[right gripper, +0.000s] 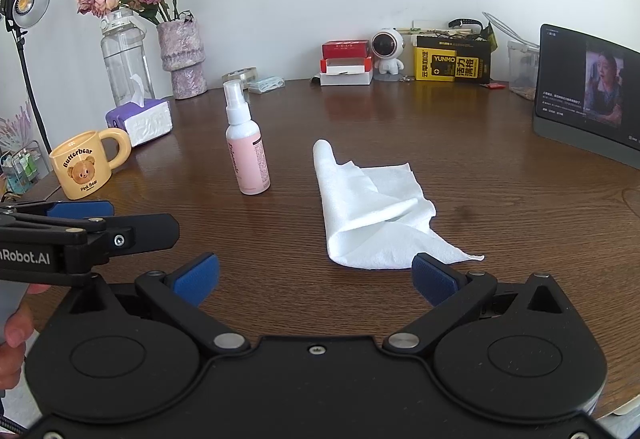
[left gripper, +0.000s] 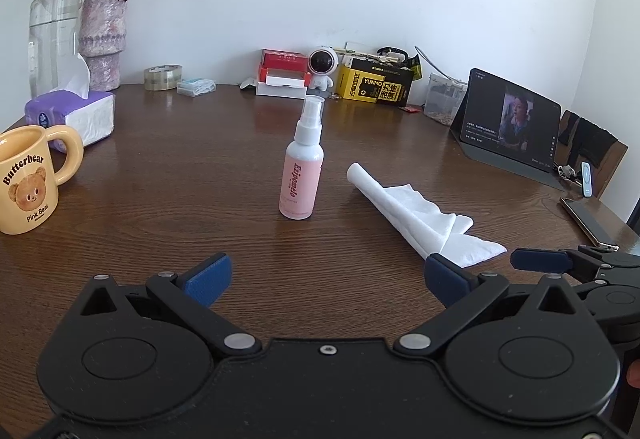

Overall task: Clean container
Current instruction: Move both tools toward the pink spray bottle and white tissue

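Observation:
A yellow bear mug (left gripper: 30, 181) (right gripper: 90, 163) stands upright at the table's left side. A pink spray bottle (left gripper: 303, 163) (right gripper: 246, 145) with a white cap stands mid-table. To its right lies a crumpled white wipe (left gripper: 420, 215) (right gripper: 372, 211). My left gripper (left gripper: 326, 277) is open near the table's front edge, short of the bottle, with nothing between its fingers. Also open and empty, my right gripper (right gripper: 316, 277) sits just before the wipe's near edge. The right gripper's finger (left gripper: 540, 261) shows at the right of the left wrist view.
A tissue pack (left gripper: 74, 113), clear water jug (left gripper: 52, 31) and vase of dried roses (left gripper: 102, 43) stand back left. Tape, boxes, an astronaut figure (left gripper: 322, 67) and a yellow box (left gripper: 374, 83) line the wall. A tablet (left gripper: 510, 123) plays at right; a phone (left gripper: 588, 221) lies near the edge.

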`<state>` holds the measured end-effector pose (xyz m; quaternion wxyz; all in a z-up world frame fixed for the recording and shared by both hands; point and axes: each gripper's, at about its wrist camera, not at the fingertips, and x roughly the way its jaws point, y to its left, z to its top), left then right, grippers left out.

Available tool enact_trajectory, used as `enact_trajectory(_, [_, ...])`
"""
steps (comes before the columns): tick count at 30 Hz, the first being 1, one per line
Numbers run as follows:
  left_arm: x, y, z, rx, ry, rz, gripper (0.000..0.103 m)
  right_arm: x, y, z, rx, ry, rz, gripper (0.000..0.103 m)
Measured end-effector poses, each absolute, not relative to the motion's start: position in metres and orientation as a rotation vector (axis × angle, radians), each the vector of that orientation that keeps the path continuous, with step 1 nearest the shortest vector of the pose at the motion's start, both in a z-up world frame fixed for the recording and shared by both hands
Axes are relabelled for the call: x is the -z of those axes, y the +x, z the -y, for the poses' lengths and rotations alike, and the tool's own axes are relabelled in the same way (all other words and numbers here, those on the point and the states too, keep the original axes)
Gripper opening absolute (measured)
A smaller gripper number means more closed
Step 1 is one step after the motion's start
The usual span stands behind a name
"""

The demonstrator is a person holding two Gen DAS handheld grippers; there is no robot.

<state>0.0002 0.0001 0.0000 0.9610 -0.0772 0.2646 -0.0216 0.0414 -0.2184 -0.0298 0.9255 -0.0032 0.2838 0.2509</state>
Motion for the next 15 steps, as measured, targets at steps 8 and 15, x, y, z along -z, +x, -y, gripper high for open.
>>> enact_trajectory(8, [0.001,0.0038,-0.0027,0.051,-0.172,-0.552,0.103,0.032,0.0444,0.2184,-0.517,-0.009,-0.584,0.103])
enact_trajectory(15, [0.0021,0.0028,0.0002,0.053,-0.162,-0.547,0.103,0.0303,0.0453,0.2194,-0.518,-0.009,-0.584,0.103])
